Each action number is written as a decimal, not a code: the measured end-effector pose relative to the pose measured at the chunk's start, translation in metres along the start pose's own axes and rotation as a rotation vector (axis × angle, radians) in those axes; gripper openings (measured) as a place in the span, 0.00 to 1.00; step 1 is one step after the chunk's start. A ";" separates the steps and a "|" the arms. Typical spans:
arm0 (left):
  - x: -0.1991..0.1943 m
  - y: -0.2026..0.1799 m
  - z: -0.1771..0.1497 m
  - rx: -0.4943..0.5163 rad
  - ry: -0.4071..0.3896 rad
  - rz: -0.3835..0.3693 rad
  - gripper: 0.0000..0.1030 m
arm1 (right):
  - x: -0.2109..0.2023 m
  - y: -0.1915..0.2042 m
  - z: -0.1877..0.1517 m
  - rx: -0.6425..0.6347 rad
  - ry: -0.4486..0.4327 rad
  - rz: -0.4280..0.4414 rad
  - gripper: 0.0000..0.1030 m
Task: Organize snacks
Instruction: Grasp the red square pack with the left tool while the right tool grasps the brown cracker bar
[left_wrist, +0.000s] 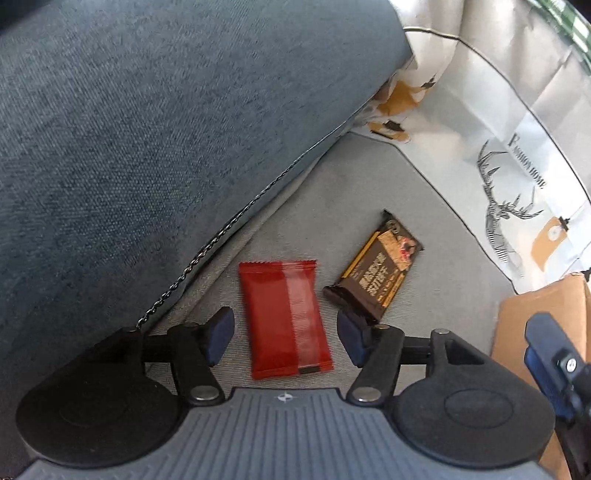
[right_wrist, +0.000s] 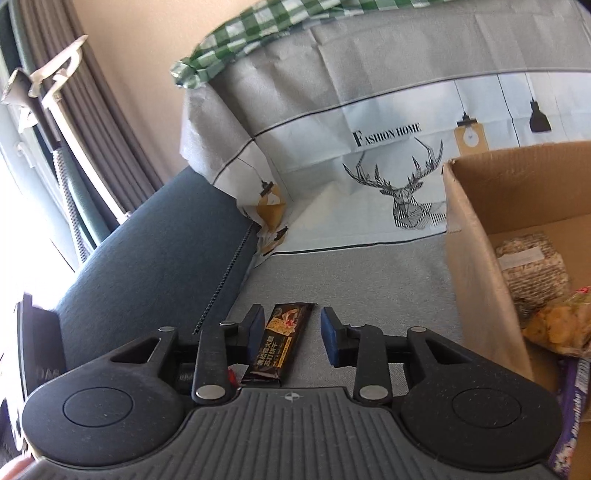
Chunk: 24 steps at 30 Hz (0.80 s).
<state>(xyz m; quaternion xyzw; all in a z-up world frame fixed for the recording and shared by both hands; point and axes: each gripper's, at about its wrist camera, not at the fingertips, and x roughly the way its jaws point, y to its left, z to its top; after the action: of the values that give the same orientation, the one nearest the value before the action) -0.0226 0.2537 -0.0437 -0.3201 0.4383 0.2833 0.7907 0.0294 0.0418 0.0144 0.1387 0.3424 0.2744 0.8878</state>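
- The red snack packet (left_wrist: 286, 317) lies flat on the grey seat cushion (left_wrist: 369, 177), between the fingers of the left gripper (left_wrist: 284, 334). The jaws stand wide; neither pad touches the wrapper.
- The dark chocolate-biscuit bar (right_wrist: 282, 341) lies flat on the same cushion, just beside the red packet, between the fingers of the right gripper (right_wrist: 291, 336). The jaws stand moderately apart with a gap on each side of the bar, which is not held.
- Handling, judged: both items look light. The glossy film wrappers are probably slippery, and the sealed end fins are thin and limp. The contents are likely brittle, so moderate pressure is advisable.
- Grasp point, judged: take each item across its narrow width near mid-length, where the body is thickest. A pinch on an end fin risks slip or droop. The soft cushion should let the pads sink slightly beside the packet.
- The left wrist view alone shows the whole red packet and how both snacks lie relative to each other. It shows only a corner of the cardboard box (left_wrist: 546, 314).
- The right wrist view alone shows the open cardboard box (right_wrist: 476, 266) with bagged snacks (right_wrist: 532, 269) already inside, a likely destination. It shows only a sliver of red by the left finger.
- Both views show the printed deer cushion (right_wrist: 369, 155) behind the seat.
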 end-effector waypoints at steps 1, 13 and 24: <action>0.001 0.000 0.000 -0.002 0.004 0.006 0.66 | 0.003 -0.002 0.001 0.011 0.003 -0.004 0.35; 0.019 -0.020 -0.003 0.065 0.001 0.091 0.65 | 0.040 -0.005 0.004 0.034 0.027 -0.051 0.38; 0.011 0.003 -0.002 -0.032 -0.021 0.114 0.42 | 0.081 0.002 -0.001 0.000 0.109 -0.051 0.45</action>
<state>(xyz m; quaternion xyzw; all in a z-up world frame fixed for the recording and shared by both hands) -0.0210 0.2558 -0.0547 -0.3041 0.4431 0.3382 0.7725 0.0784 0.0908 -0.0286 0.1150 0.3935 0.2589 0.8746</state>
